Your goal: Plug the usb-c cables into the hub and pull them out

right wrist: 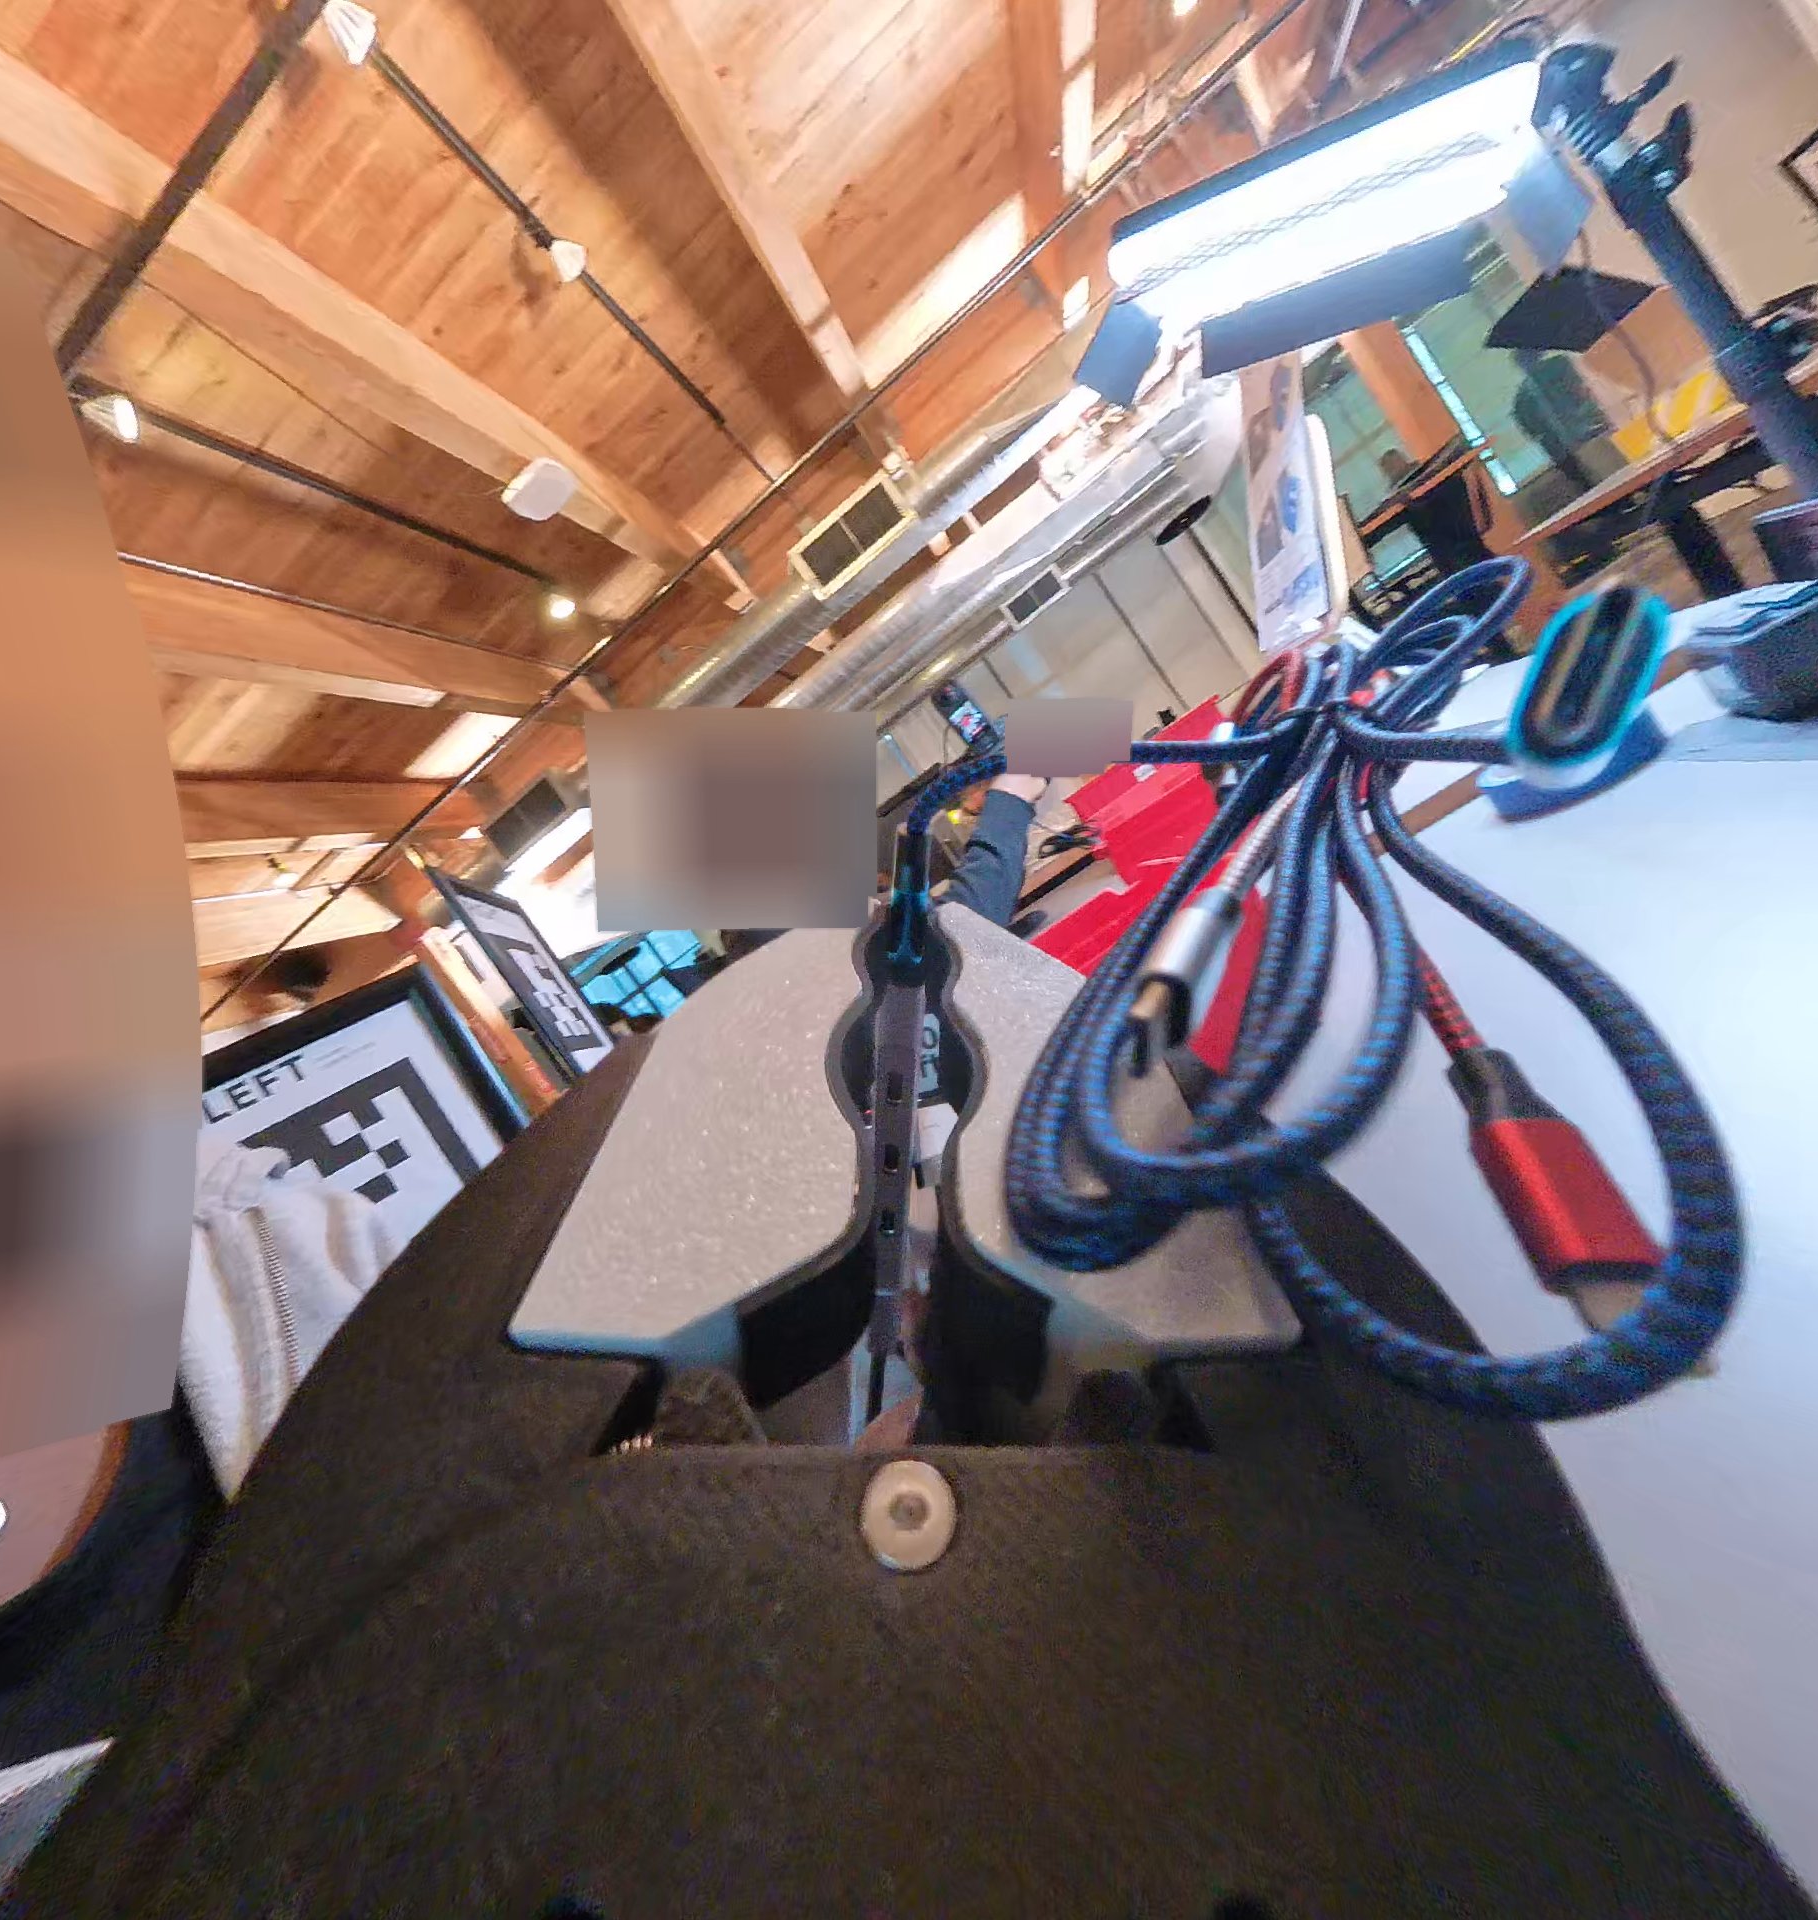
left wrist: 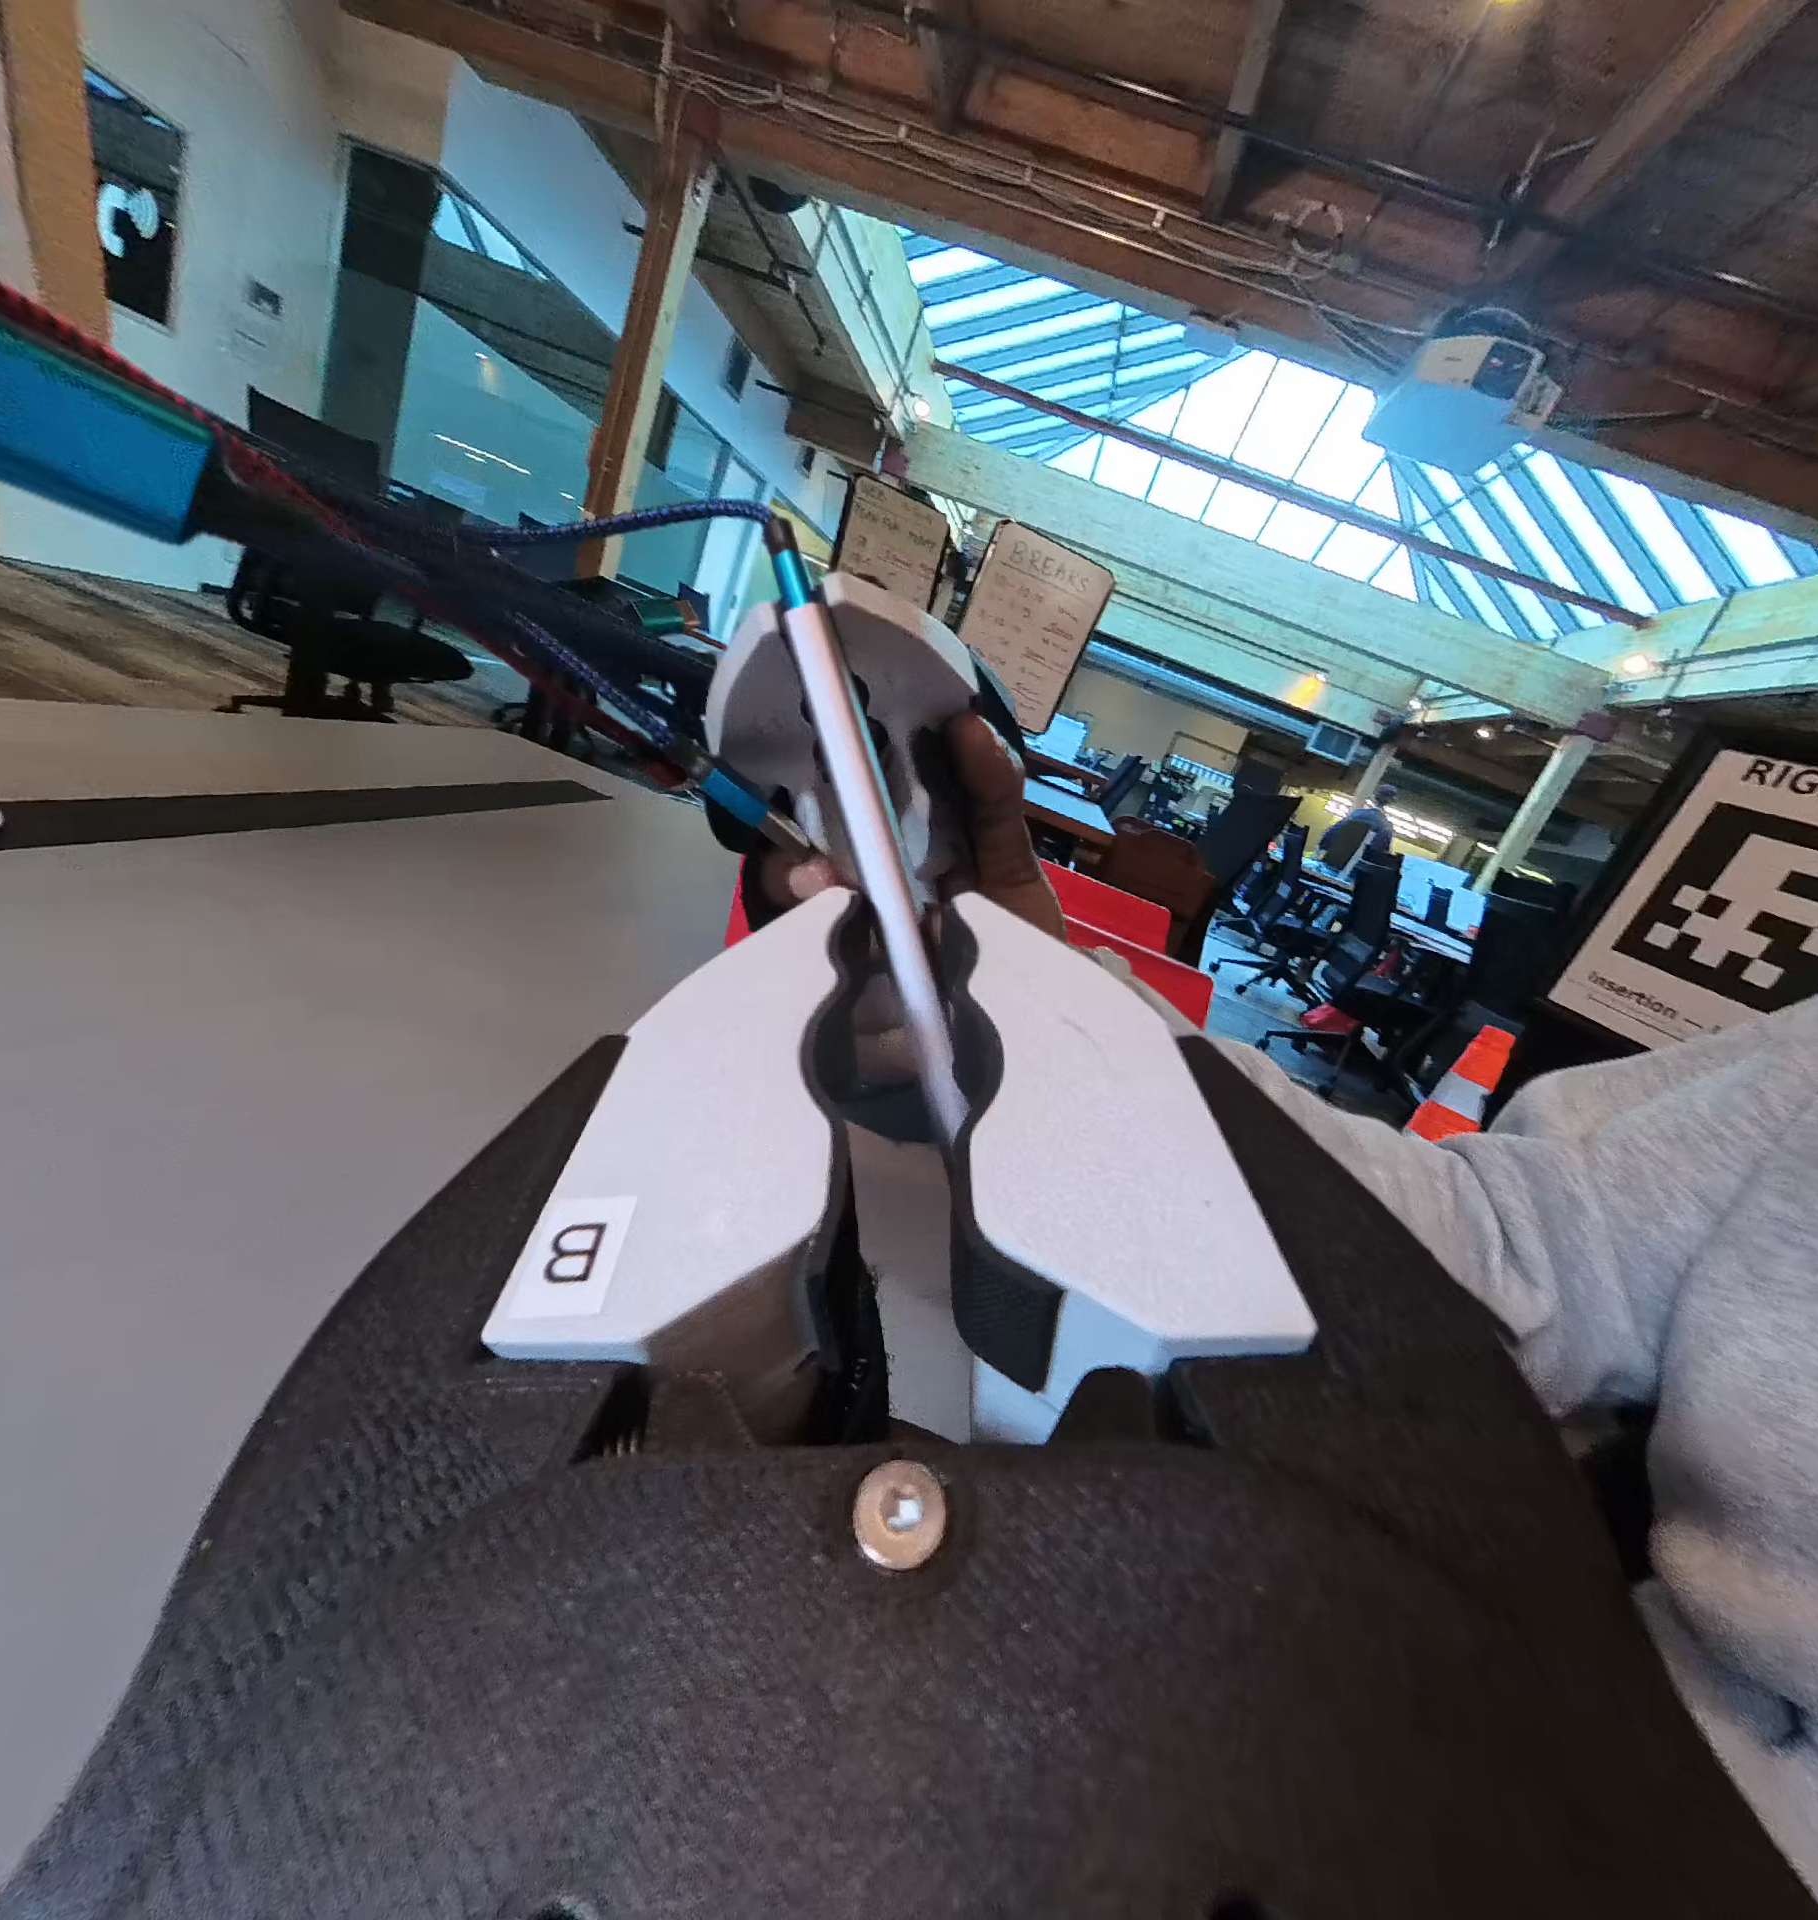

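Item: slim grey hub [left wrist: 877, 852], held edge-on in the air between your two tools. Your left tool [left wrist: 900, 1023] pinches one end of it; your right tool [right wrist: 900, 1101] pinches the other. Blue braided cable [right wrist: 931, 805] plugged into its end. Spare cables [right wrist: 1331, 1039] hang beside, above the white surface [left wrist: 313, 1039].

The thin grey hub [left wrist: 869, 831] stands edge-on and tilted, clamped between both tongs. A blue braided cable [left wrist: 614, 530] is plugged into its far end. More blue cables [right wrist: 1331, 997] and a red cable [right wrist: 1549, 1174] dangle bundled at right.
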### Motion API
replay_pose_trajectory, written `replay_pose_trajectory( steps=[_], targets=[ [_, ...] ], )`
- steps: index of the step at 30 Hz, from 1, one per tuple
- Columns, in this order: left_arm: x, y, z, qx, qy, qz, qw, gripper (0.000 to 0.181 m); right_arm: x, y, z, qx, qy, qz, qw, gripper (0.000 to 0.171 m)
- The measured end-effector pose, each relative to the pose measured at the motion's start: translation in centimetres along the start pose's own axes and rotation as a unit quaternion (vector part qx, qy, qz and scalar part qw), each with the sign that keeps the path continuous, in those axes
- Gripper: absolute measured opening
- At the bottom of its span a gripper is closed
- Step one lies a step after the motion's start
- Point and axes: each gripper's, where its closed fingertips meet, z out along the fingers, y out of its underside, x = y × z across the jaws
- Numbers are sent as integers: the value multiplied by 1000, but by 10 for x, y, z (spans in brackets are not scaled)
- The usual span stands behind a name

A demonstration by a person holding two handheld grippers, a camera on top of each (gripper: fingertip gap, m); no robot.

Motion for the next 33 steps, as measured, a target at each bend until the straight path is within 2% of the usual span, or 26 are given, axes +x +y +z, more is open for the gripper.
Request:
replay_pose_trajectory(
  steps=[4,7,8,9,10,12,20,30,31,32,33],
  targets=[
    [10,6,3,-18,34,-3,999,15,-7,6,-1,-26,-14,-10,1000,5],
    [10,2,4,-4,29,-10,1000,35,-6,24,3,-83,-3,-31,996,4],
    [8,1,4,-2,25,-16,1000,35,-4,32,5,-99,5,-37,994,3],
    [5,3,3,-7,20,-25,999,30,-3,38,8,-110,7,-37,993,4],
    [2,5,3,-16,13,-33,999,13,-3,41,11,-114,2,-33,993,4],
    [-3,6,2,-23,-1,-41,999,11,0,41,12,-104,5,-26,994,4],
    [-19,14,1,-28,-29,-110,993,10,21,41,10,-70,50,-31,996,3],
    [-26,20,2,-37,-59,-110,992,11,31,40,8,-57,78,-41,995,3],
    [-17,35,4,-86,-37,-100,991,9,37,17,2,15,104,-39,994,5],
    [-4,59,11,-155,-24,-70,985,9,38,-28,-21,139,106,-21,984,5],
    [6,72,17,-198,-23,-11,980,10,36,-66,-50,225,93,-11,970,5]
  ],
)
